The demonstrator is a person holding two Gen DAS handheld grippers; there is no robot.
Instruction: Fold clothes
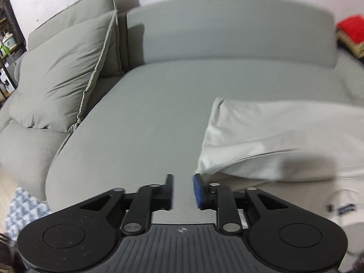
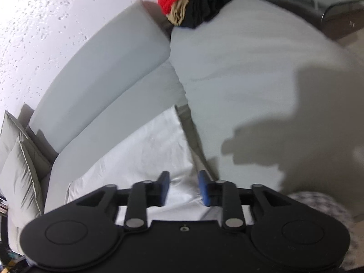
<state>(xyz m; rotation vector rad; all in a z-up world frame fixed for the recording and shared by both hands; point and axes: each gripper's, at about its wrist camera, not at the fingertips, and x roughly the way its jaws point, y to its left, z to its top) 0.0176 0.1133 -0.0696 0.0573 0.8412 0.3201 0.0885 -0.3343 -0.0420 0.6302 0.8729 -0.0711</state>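
A white garment (image 1: 279, 136) lies spread on the grey sofa seat (image 1: 141, 118), with a folded edge along its near side. My left gripper (image 1: 183, 190) is open and empty, just left of the garment's near left corner. In the right wrist view the same white garment (image 2: 145, 150) lies across the seat below my right gripper (image 2: 183, 188), which is open and empty above the garment's right part.
Two grey cushions (image 1: 61, 72) lean at the sofa's left end. A pile of red, tan and black clothes (image 2: 193, 2) sits on the far right end of the sofa. The backrest (image 1: 227, 29) stands against a white wall. A patterned rug (image 1: 22, 207) lies on the floor.
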